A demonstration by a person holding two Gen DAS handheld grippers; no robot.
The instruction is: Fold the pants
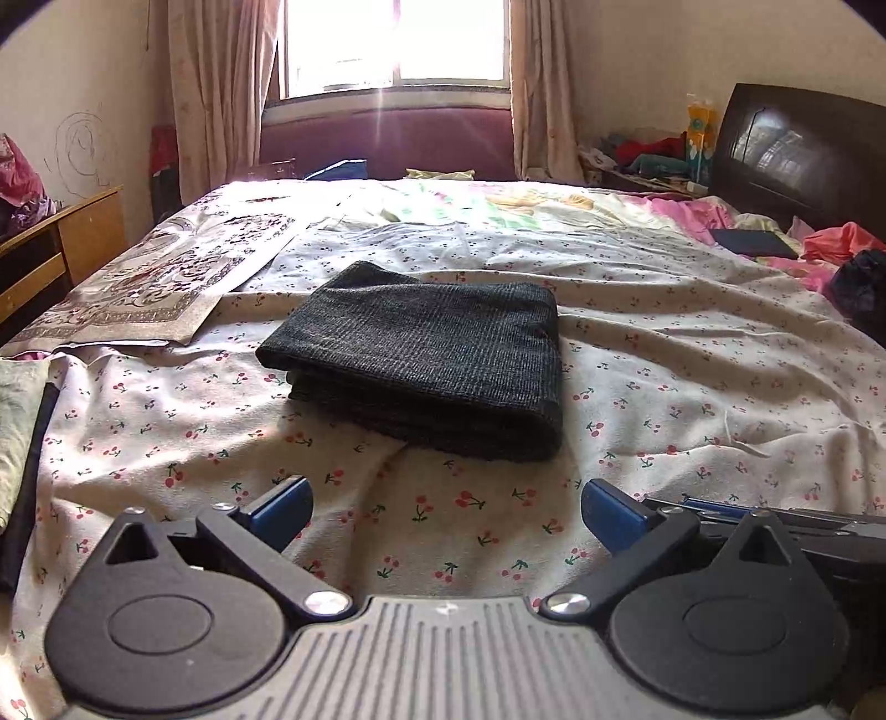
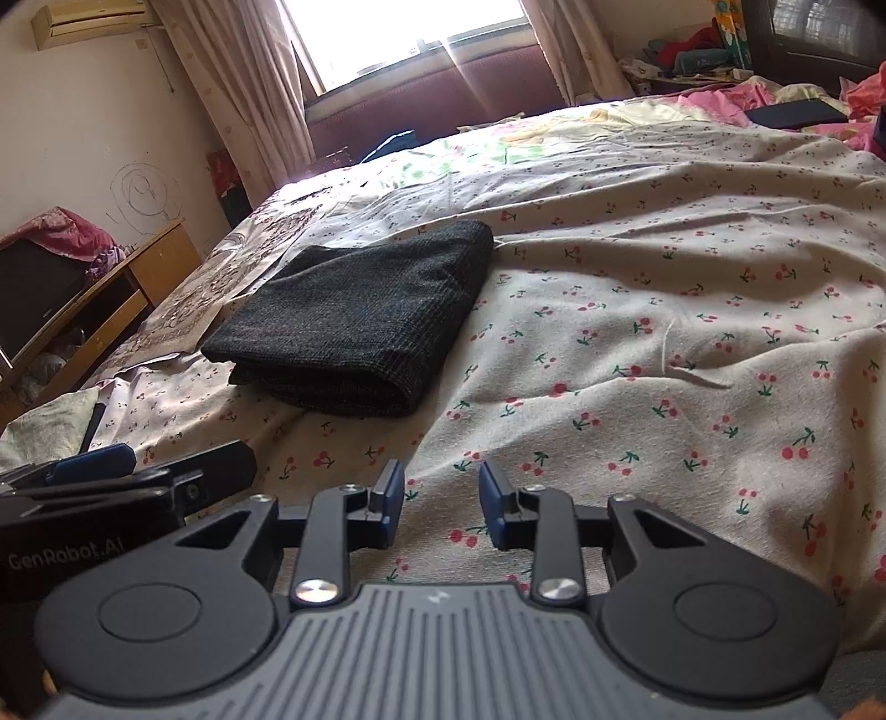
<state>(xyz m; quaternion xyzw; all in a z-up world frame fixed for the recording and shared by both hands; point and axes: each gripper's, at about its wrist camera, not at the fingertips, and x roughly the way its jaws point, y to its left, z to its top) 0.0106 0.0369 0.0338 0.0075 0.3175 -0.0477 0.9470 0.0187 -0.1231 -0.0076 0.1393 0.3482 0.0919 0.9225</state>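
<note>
Left tongs (image 1: 446,512): jaws spread wide, nothing btwn them, just cherry-print bedsheet (image 1: 664,387) showing in the gap. Blue pads (image 1: 282,507) clear of any cloth. Right tongs (image 2: 440,501): jaws partway apart, released, empty, also over bare sheet; blue pads (image 2: 393,493) touch nothing. The two sit side by side near the bed's front edge. Left unit's body shows at lower left of the right wrist view, w/ "GenRobot.AI" printed on it.

Pants (image 1: 426,360): dark grey knit, folded into a thick, tidy rectangle, several layers stacked, lying flat on the bed ahead of both tongs, apart from them. Rounded fold edge faces right in left view; in right view the stack sits up and to the left of the tongs.

Beyond: patterned mat (image 1: 160,282) just left of the pants, on the bed. Pale cloth (image 1: 16,421) at left edge. Wooden cabinet (image 1: 61,243) beside bed on left. Dark headboard (image 1: 797,149) far right, pink bedding (image 1: 692,213) and dark flat item (image 1: 753,243) near it. Bright window (image 1: 396,44) w/ curtains (image 1: 221,83) behind the bed.
</note>
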